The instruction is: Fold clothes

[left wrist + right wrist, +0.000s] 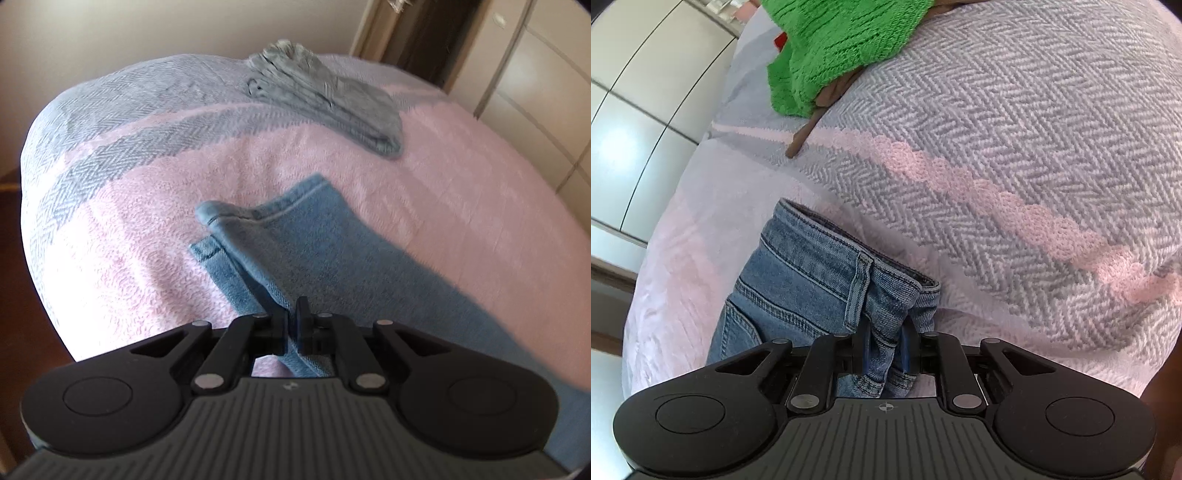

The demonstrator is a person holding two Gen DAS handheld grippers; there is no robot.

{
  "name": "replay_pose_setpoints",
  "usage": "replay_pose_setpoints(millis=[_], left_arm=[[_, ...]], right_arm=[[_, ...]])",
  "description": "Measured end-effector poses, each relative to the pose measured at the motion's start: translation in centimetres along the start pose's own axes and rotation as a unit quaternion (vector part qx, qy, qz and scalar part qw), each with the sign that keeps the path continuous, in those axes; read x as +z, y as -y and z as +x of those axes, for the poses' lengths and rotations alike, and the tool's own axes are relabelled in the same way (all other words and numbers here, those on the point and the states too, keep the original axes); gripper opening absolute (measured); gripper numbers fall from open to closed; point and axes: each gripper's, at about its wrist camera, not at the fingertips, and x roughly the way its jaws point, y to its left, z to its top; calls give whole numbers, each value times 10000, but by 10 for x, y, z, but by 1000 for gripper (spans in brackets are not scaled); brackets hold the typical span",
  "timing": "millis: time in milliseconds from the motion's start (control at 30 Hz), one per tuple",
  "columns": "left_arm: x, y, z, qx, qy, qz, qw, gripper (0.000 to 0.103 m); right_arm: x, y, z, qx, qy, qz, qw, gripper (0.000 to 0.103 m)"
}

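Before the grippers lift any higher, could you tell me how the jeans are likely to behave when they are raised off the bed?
The jeans will probably sag between the left gripper and right gripper, since the denim already creases at both pinches. The thick waistband seams suggest some weight, so they should drape rather than flutter. The coarse weave seems unlikely to slip out.

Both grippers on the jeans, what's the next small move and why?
Probably carry the left gripper, shut on the hem end of the jeans, toward the waistband to make a fold. The right gripper is shut on the bunched waistband, and the bedspread around the denim looks bare.
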Motion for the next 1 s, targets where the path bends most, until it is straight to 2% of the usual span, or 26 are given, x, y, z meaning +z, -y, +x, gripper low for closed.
replay_pose_setpoints(millis=[100, 133, 167, 200, 233, 300, 333, 467, 533, 600, 667, 700, 800, 867, 1000], left_arm=[[0, 5, 7, 252, -122, -45, 9996, 8], [1, 10, 5, 356, -156, 29, 9992, 8], [1, 15, 1, 465, -202, 138, 9986, 15], [2, 20, -3, 631, -259, 263, 9973, 21], [2, 25, -8, 839, -324, 400, 9951, 34], [1, 33, -23, 1203, -348, 582, 9904, 35], [0, 37, -31, 1231, -336, 646, 9897, 32], [-1, 85, -63, 928, -224, 1338, 9864, 31], [-1, 126, -63, 459, -276, 1877, 9808, 32], [-1, 178, -56, -222, -457, 2369, 9702, 32], [-5, 233, -45, -1006, -664, 2763, 9535, 37], [-9, 261, -37, -1398, -809, 2943, 9420, 39], [-26, 348, -13, -2492, -1342, 3415, 8963, 41], [-39, 402, 1, -2998, -1654, 3647, 8659, 42], [-62, 486, 21, -3620, -1892, 4094, 8158, 48]], right_arm=[[-3, 5, -3, 87, -53, 99, 9999, 18], [-4, 6, -5, 94, -67, 110, 9999, 31], [-5, 7, -8, -13, -63, 101, 9999, 58], [-5, 8, -11, -102, -54, 52, 9999, 69], [-5, 9, -15, -152, -46, -18, 9999, 69], [-5, 10, -23, -235, -9, -146, 9996, 69], [-5, 11, -28, -258, 34, -197, 9995, 69], [5, 12, -49, -161, 460, -317, 9983, 69], [15, 6, -51, 53, 555, -449, 9974, 69], [27, -5, -44, 231, 528, -648, 9962, 69], [37, -20, -27, 369, 435, -881, 9945, 69], [42, -28, -18, 433, 383, -995, 9934, 69], [54, -50, 13, 558, 168, -1279, 9901, 69], [62, -60, 33, 591, 20, -1283, 9900, 69], [76, -68, 62, 820, -327, -1034, 9907, 69]])
